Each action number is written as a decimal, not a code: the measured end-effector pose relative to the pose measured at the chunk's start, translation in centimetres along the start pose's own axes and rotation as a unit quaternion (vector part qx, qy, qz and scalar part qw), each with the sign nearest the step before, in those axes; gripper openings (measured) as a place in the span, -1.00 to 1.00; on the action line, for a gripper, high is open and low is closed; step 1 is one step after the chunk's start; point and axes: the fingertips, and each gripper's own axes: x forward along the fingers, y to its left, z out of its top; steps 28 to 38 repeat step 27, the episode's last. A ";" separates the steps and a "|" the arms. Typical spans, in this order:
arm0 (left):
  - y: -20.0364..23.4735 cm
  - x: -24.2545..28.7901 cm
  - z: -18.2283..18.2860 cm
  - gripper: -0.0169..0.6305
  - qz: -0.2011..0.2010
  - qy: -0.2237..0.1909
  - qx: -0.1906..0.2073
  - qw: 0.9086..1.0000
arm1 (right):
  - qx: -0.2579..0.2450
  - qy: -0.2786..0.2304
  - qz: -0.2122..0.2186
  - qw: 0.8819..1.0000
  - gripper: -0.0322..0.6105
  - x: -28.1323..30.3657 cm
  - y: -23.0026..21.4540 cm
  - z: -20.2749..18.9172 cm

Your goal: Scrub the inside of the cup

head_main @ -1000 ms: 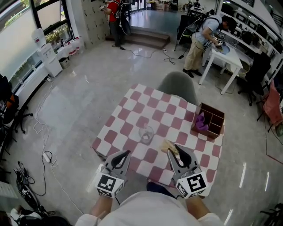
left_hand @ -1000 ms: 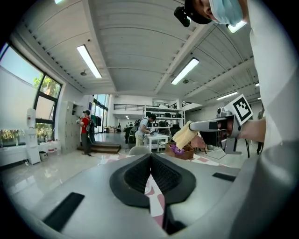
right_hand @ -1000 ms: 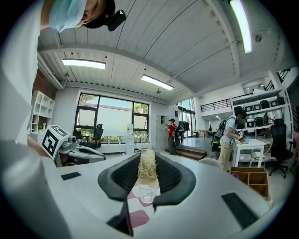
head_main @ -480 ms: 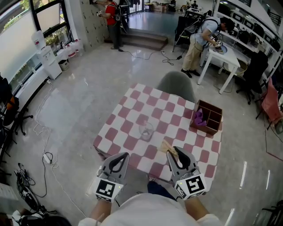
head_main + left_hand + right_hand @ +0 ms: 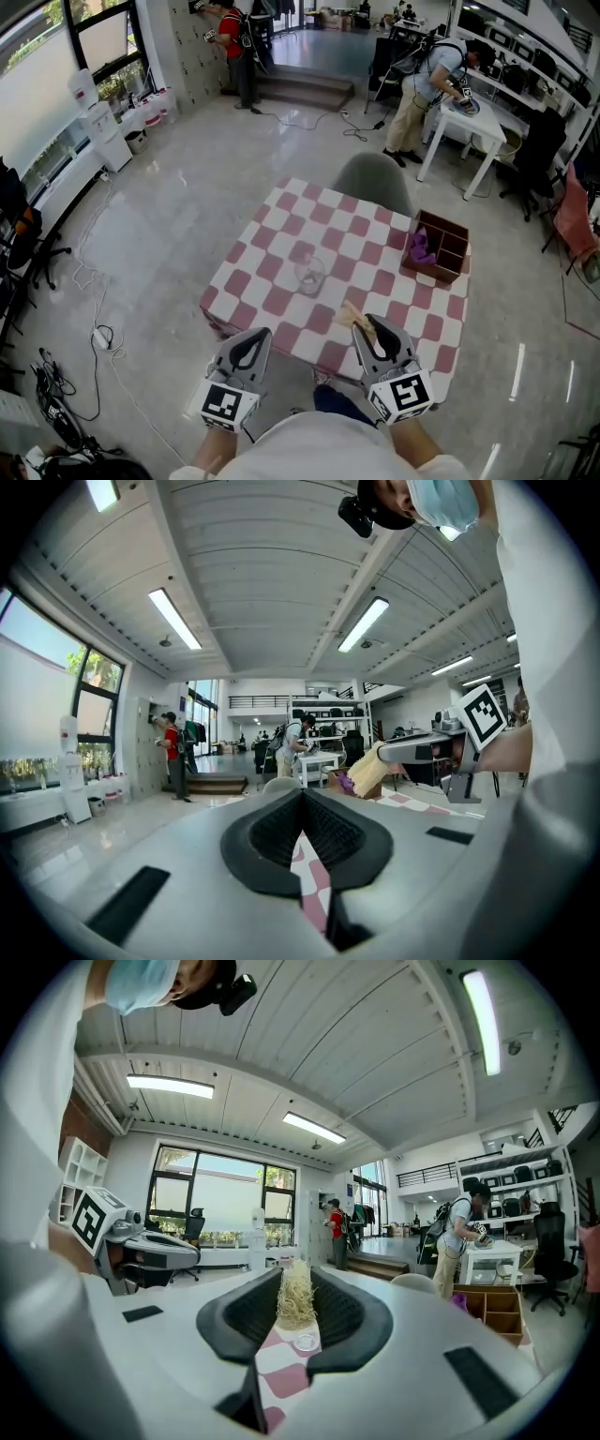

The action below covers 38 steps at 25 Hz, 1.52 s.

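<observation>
Cup (image 5: 309, 275) of clear glass stood upright and alone near the middle of the red-and-white checked table (image 5: 262, 253), well apart from both our tools. In the right gripper view the cup showed small, low between the jaws and beyond them.

We held the left gripper (image 5: 253, 336) at the lower left of the head view, over the table's near edge. Its jaws were pressed together with nothing between them, which the left gripper view showed plainly.

Our right gripper (image 5: 368, 324) sat at the lower right of the head view, also near the table's front edge. Its jaws pinched a straw-coloured fibrous scrubber (image 5: 354, 313), which stuck out past the tips toward the cup without reaching it.

At the table's right edge stood a wooden divided box (image 5: 448, 255) with a purple cloth (image 5: 419, 248) in its left compartment. A grey chair (image 5: 375, 183) was pushed in at the far side of the table.

Across the room, at the upper right, a person (image 5: 427, 84) bent over a white table (image 5: 473, 127). Another person in red (image 5: 234, 42) stood at the upper left by the wall.
</observation>
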 end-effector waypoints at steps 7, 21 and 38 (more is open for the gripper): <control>-0.3 -0.8 0.1 -0.85 0.008 -0.004 0.000 1.000 | -0.003 0.001 0.008 1.000 -0.57 -0.2 0.6 -0.1; -1.0 -1.6 0.1 -0.85 0.012 -0.004 0.004 1.000 | -0.005 -0.001 0.016 1.000 -0.57 -0.9 1.0 0.1; -1.4 -1.8 0.0 -0.85 0.007 -0.003 0.004 1.000 | -0.005 0.000 0.013 1.000 -0.57 -1.2 1.2 0.1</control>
